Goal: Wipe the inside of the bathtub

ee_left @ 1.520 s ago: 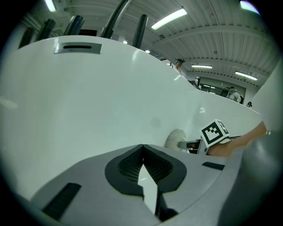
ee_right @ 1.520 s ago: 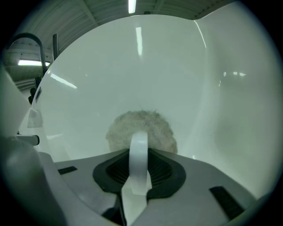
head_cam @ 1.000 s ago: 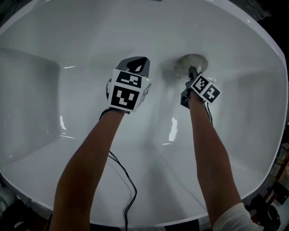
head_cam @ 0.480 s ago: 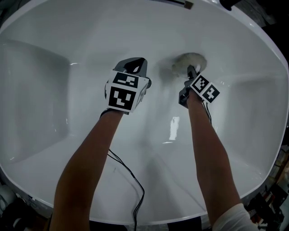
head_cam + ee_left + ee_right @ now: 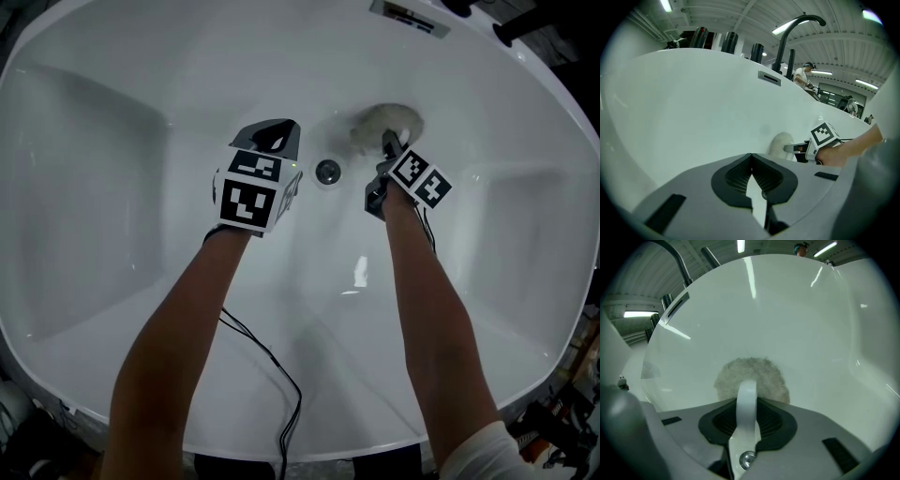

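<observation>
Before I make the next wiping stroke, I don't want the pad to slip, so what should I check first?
1. Right tongs shut on the pad's handle: ok.
2. Pad pressed against the tub wall: ok.
3. Left tongs shut, empty and apart from the pad: ok.
4. Drain uncovered, between the two tongs: ok.
5. Cable trails back toward the person, away from the pad: ok.
6. Wall under the pad already clean: cannot tell.
</observation>
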Motion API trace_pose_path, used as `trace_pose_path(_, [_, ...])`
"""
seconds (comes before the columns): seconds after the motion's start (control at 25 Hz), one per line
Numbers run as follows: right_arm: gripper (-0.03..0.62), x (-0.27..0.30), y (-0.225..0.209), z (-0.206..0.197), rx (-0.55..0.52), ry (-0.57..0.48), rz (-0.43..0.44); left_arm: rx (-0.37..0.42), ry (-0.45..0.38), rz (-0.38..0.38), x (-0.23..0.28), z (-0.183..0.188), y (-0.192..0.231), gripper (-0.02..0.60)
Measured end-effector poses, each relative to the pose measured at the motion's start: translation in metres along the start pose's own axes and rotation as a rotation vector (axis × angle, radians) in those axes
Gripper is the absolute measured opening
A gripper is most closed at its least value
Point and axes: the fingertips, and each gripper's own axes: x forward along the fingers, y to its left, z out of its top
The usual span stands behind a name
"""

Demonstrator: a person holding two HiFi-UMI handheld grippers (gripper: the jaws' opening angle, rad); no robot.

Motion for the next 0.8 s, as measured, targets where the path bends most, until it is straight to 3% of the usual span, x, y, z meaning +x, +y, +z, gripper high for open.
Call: trace_pose_path(0.8, [0.098, 0.020, 0.132, -0.049, -0.009, 0.026, 0.060, -0.005, -0.005, 0.039, -0.067, -0.014, 0.107, 0.012])
